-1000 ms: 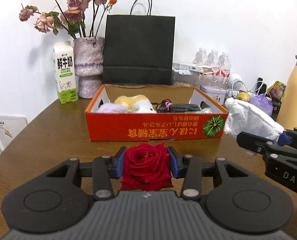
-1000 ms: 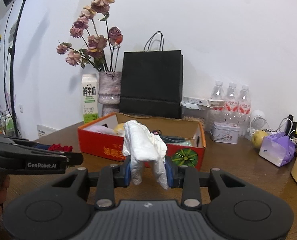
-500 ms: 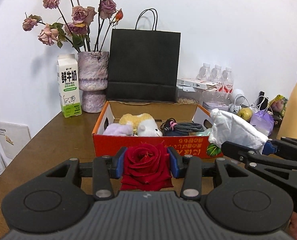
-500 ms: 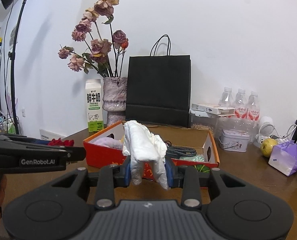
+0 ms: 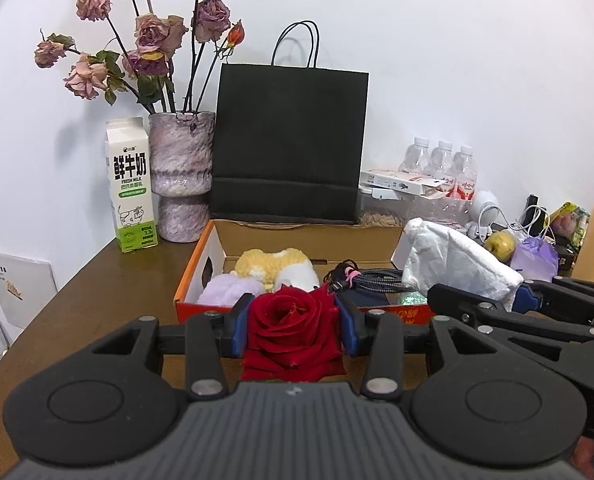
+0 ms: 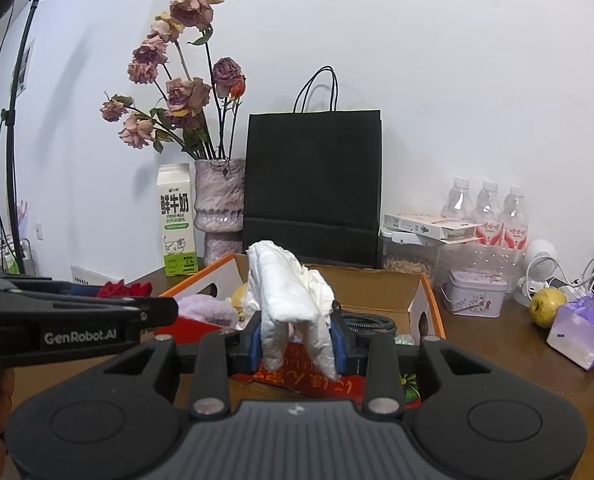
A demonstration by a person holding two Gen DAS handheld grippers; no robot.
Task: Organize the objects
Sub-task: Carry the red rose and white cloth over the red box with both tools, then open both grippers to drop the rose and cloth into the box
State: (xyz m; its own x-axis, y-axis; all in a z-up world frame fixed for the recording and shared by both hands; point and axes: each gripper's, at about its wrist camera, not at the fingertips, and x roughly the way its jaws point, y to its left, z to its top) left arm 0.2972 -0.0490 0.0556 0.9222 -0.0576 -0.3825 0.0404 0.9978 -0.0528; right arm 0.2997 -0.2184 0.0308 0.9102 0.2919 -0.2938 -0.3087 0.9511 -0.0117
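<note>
Your left gripper (image 5: 295,330) pinches the red rose (image 5: 293,332), bloom facing up; your right gripper (image 6: 297,342) clamps the white cloth (image 6: 289,296) — long axis upright. Both hover at the orange box's (image 5: 201,264) front edge on the brown desk (image 5: 77,312), against a white wall.

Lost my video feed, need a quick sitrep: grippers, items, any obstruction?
Left gripper shut on red rose. Right gripper shut on white glove. Both at near edge of orange box, already part filled; nothing blocking.
</note>
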